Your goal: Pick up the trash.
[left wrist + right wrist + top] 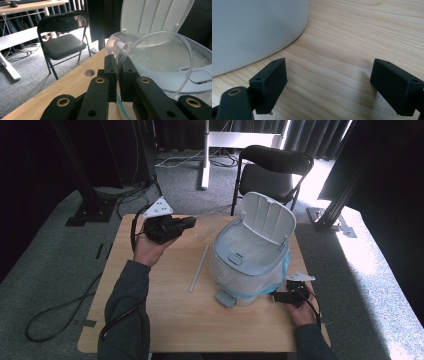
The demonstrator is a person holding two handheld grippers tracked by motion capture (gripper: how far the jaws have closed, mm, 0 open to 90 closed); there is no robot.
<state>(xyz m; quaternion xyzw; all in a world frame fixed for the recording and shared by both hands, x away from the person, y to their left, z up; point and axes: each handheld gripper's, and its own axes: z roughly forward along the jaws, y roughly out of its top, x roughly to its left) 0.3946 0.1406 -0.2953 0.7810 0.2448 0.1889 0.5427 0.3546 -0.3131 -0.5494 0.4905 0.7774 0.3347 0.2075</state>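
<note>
A pale blue and white pedal bin (250, 265) stands on the wooden table (165, 320) with its lid (267, 217) up and a white bag lining it. My left gripper (191, 223) is held above the table's far left part, left of the bin. In the left gripper view, my left gripper (118, 65) is shut on the rim of a clear plastic cup (155, 57), whose mouth faces the camera, with the bin's lid (155, 15) behind it. My right gripper (278, 296) rests low by the bin's near right side. In the right gripper view, my right gripper (328, 82) is open over bare wood, beside the bin's white wall (249, 30).
A long clear straw-like stick (199, 268) lies on the table just left of the bin. A black folding chair (270, 170) stands beyond the table's far edge. Cables trail on the grey carpet at left. The bin's pedal (226, 298) points toward the near edge.
</note>
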